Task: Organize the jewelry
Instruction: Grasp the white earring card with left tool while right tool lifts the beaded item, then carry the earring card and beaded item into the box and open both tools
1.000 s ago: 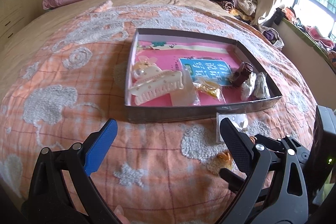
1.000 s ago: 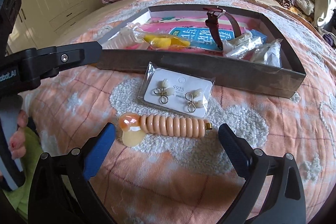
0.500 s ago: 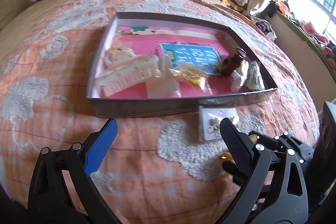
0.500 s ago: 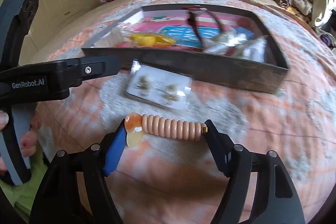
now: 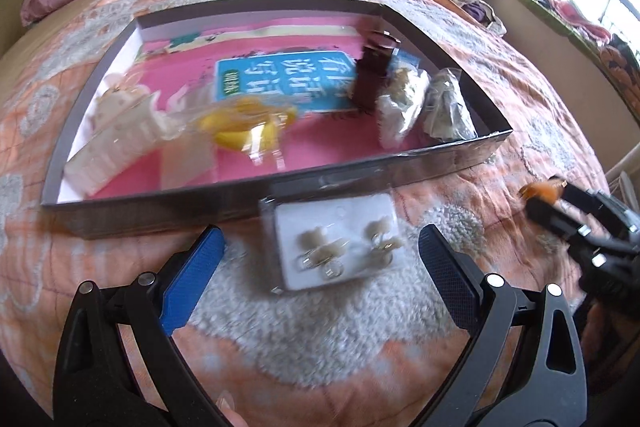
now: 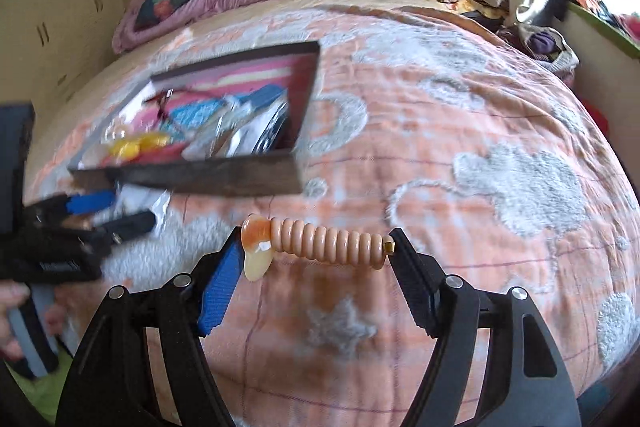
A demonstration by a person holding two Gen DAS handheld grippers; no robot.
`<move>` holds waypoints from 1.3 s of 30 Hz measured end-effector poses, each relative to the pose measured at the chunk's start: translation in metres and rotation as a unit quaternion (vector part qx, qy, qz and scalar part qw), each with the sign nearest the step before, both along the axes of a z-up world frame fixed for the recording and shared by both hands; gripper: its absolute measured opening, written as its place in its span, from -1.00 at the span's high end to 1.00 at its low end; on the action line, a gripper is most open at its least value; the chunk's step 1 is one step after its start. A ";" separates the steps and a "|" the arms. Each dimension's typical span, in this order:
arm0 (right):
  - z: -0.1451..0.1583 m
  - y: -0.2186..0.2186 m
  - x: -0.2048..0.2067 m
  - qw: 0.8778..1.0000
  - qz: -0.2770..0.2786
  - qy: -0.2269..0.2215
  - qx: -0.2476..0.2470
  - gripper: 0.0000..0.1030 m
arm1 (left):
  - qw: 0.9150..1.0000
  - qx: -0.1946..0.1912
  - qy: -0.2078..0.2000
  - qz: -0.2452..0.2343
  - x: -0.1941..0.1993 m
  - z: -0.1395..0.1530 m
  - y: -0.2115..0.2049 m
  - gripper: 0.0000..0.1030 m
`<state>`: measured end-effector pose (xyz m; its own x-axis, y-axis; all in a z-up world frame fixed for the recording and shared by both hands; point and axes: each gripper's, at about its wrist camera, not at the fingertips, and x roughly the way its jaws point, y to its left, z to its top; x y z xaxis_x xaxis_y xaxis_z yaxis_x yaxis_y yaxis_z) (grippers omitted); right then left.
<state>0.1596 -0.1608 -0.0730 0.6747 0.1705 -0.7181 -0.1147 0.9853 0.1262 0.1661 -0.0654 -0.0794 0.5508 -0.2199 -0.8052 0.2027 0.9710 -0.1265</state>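
1. The peach ribbed hair clip hangs above the orange quilt, caught end to end between the pads of the right gripper. The blue pad presses its glossy amber end and the black pad its small gold tip, so the jaws are clamped on it lengthwise.
2. It looks light, rigid and smooth. A hold on the two ends seems prone to pivoting or popping out; across the ribbed middle the pads would likely bite better.
3. The earring card in its clear sleeve lies flat on a white fleecy patch of the quilt, just in front of the tray's near wall. It sits between the spread fingers of the left gripper, which stands released with nothing in it.
4. The sleeve looks thin, slick and bendy. Taking it by an edge seems safer than pinching over the small earrings.
5. The dark tray holds a cream claw clip, a yellow piece in plastic, a dark red strap and bagged items.
6. The left wrist view shows the card and tray contents closely, and only an orange tip of the held clip at its right edge. The right wrist view shows the full grip, but the card is mostly hidden behind the left gripper.
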 end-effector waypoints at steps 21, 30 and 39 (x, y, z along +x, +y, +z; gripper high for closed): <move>0.057 0.006 0.011 0.996 0.039 -0.064 0.049 -0.37 | 0.996 -0.006 -0.088 -0.007 -0.009 0.076 0.012 -0.01; 0.085 0.015 0.023 0.992 0.058 -0.097 0.047 -0.37 | 0.995 -0.005 -0.104 0.006 0.002 0.090 0.022 -0.01; 0.103 0.024 0.036 0.989 0.069 -0.125 0.035 -0.37 | 0.994 -0.001 -0.111 0.016 0.017 0.094 0.029 -0.01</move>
<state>0.1960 -0.1371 0.0304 0.7963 0.3163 -0.5156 -0.2832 0.9482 0.1443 0.1828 -0.0363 0.0144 0.7209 -0.2016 -0.6631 0.1951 0.9771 -0.0850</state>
